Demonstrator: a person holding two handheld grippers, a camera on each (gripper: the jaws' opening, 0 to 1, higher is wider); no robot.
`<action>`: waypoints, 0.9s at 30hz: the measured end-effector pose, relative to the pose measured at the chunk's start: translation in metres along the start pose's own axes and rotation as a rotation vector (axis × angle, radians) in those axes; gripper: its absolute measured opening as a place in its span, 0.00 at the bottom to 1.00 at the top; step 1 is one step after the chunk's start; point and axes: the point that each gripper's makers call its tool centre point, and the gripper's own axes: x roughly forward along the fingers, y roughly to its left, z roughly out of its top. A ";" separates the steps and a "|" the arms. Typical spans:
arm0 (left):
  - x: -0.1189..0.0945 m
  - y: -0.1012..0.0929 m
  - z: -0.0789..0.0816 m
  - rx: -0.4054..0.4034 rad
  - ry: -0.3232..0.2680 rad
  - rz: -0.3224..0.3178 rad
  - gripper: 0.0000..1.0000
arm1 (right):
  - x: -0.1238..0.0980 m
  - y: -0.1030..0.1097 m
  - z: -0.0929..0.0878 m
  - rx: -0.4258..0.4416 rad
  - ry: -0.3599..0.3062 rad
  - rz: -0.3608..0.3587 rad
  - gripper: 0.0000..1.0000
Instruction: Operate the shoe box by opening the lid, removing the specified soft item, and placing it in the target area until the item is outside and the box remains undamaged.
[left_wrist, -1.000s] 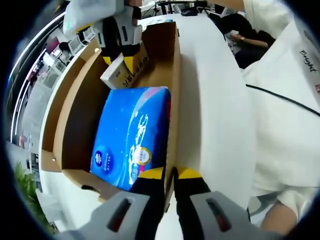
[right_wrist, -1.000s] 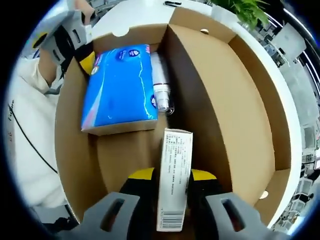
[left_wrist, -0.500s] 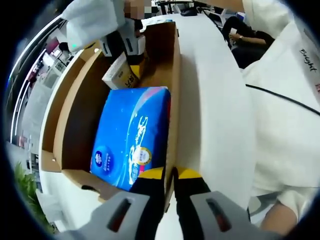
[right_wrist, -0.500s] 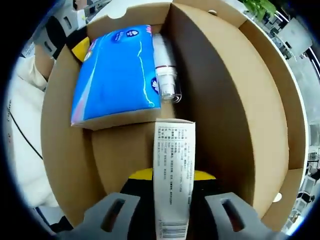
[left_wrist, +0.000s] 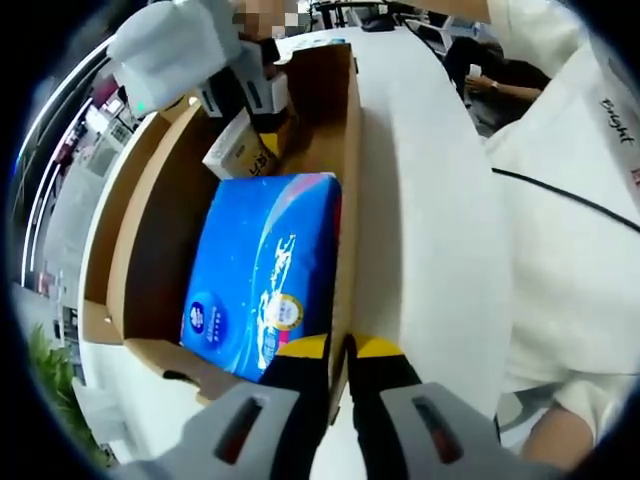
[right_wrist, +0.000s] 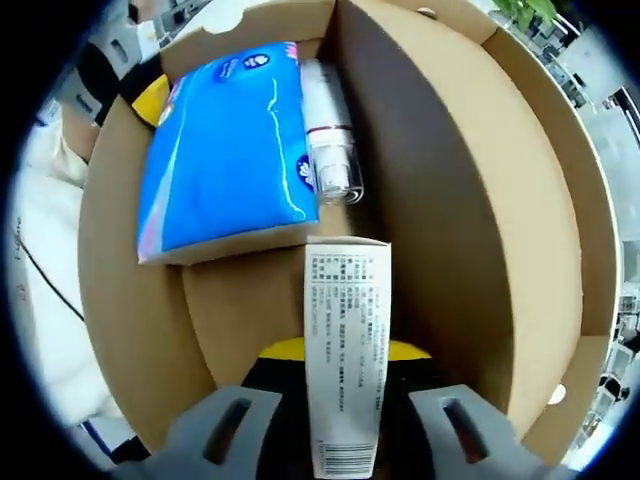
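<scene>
Clamping the near wall of the open shoe box (left_wrist: 345, 200), the left gripper (left_wrist: 340, 350) has its jaws pressed on the cardboard edge. Just past them the blue soft tissue pack (left_wrist: 265, 270) lies flat on the box floor. Farther along, the right gripper (right_wrist: 335, 352) grips a small white printed carton (right_wrist: 345, 350) beside a clear-capped bottle (right_wrist: 328, 150).

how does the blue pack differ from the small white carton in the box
The blue pack is large, soft-looking and glossy blue; the small white carton is slim, stiff and white with printed text. The blue pack lies flat, untouched; the small white carton sits clamped in the right gripper. Both are inside the open shoe box.
</scene>
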 end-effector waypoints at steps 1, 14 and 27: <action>0.000 0.000 0.000 0.001 0.000 0.000 0.06 | 0.000 -0.001 0.000 0.015 0.003 -0.003 0.22; 0.000 0.001 0.000 0.005 -0.005 -0.004 0.06 | -0.016 0.012 0.005 0.095 0.014 0.017 0.22; 0.000 0.001 -0.001 0.008 -0.005 -0.006 0.06 | -0.054 0.033 0.000 0.156 -0.104 0.030 0.22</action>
